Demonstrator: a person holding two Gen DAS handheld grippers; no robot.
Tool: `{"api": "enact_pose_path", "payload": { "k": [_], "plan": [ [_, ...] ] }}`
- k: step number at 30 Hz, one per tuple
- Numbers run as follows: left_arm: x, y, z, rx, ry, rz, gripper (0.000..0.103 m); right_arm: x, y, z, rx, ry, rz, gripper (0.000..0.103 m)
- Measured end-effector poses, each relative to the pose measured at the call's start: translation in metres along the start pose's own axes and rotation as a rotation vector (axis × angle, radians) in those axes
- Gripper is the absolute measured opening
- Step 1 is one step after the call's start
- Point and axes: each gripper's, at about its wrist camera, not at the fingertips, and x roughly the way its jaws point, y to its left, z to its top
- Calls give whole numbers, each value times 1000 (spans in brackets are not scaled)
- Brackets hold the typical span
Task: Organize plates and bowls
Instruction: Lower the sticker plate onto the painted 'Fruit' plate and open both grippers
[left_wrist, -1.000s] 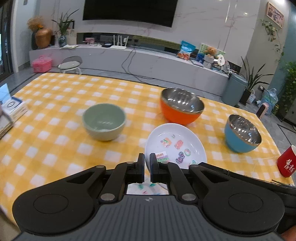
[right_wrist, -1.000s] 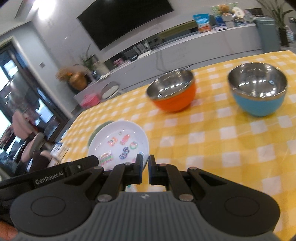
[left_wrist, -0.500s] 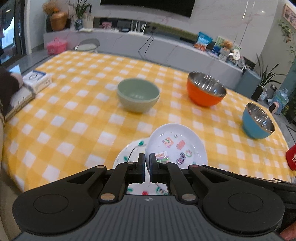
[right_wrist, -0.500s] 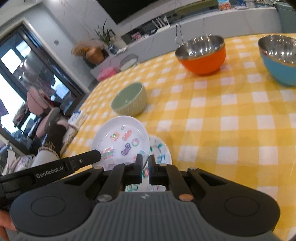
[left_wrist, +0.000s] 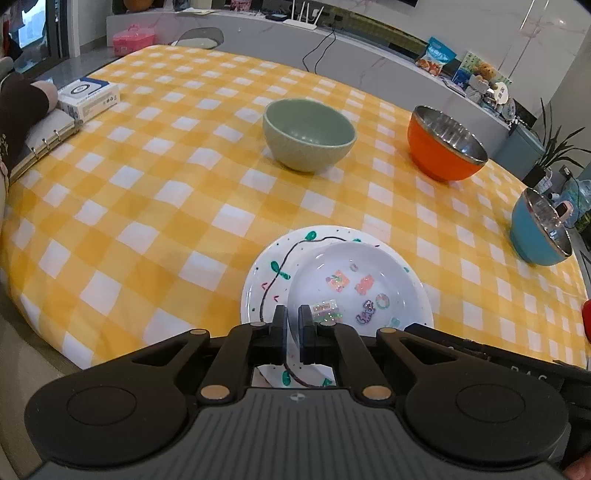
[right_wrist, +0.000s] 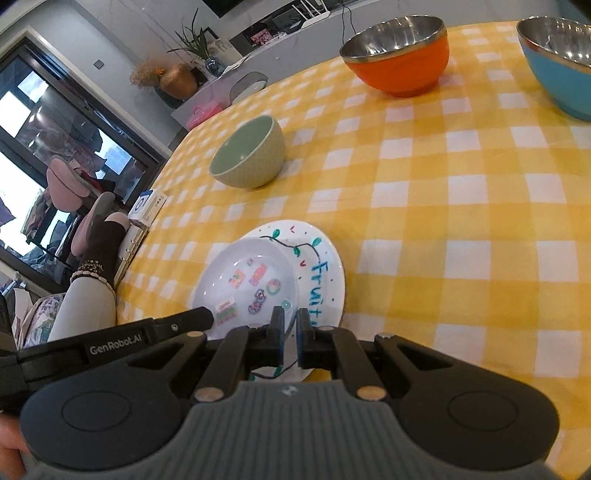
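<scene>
A small white plate with stickers (left_wrist: 354, 284) (right_wrist: 251, 280) is held over a larger white plate with a drawn vine (left_wrist: 266, 273) (right_wrist: 321, 266) that lies near the table's front edge. My left gripper (left_wrist: 292, 317) is shut on the sticker plate's near rim. My right gripper (right_wrist: 290, 319) is shut on the same plate's rim from the other side. A green bowl (left_wrist: 308, 134) (right_wrist: 249, 155), an orange steel-lined bowl (left_wrist: 445, 147) (right_wrist: 397, 55) and a blue steel-lined bowl (left_wrist: 541, 229) (right_wrist: 557, 55) stand farther back.
The table has a yellow checked cloth (left_wrist: 166, 192). A white box (left_wrist: 88, 94) and a ring binder (left_wrist: 44, 136) lie at the left edge beside a person's arm (right_wrist: 92, 288). A red cup (left_wrist: 586, 321) sits at the right edge.
Both grippers pulled back and lowered with the sticker plate; it now sits over the vine plate near the front edge, and the bowls look farther away.
</scene>
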Motion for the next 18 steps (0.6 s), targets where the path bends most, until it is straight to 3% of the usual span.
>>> {"api": "enact_pose_path", "payload": {
  "k": [11, 14, 18],
  "plan": [
    [4, 0, 0, 2, 12, 13, 9, 2, 1, -1, -11, 14, 0, 6],
    [3, -1, 1, 0, 3, 8, 26, 2, 2, -1, -19, 12, 2, 9],
    [-6, -2, 6, 9, -34, -2, 43, -1, 4, 0, -27, 0, 17, 31]
  ]
}}
